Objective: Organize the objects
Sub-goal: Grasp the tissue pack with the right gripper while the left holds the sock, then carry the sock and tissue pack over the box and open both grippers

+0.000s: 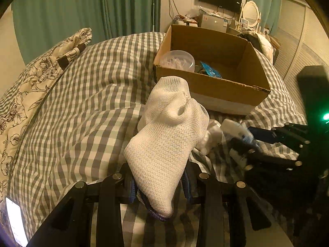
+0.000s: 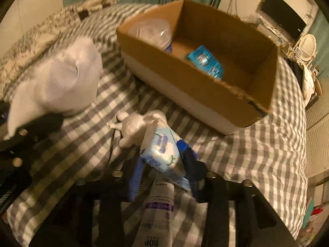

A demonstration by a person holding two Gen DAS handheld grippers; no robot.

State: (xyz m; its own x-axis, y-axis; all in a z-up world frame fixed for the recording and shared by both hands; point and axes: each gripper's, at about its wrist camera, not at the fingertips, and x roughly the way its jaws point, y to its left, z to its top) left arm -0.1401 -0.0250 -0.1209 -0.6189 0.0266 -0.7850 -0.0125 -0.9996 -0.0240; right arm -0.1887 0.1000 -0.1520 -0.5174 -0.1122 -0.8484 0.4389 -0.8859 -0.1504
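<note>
- Because the right wrist view is blurred, you cannot read the print on the tissue pack (image 2: 164, 154), and the white tube (image 2: 158, 212) under it is cut off by the lower edge.
- Your left gripper (image 1: 160, 187) holds the white mesh sock (image 1: 164, 142) at its toe end; the sock stands up and hides part of the bed behind it.
- Your right gripper (image 2: 164, 175) is closed on the tissue pack, just above the checked bedcover (image 2: 257, 154).
- A small white plush toy (image 2: 133, 127) lies touching the pack, its shape hard to make out.
- The cardboard box (image 1: 226, 86) sits on the bed and holds a clear plastic jar (image 1: 177, 60) and a blue packet (image 1: 210, 71).
</note>
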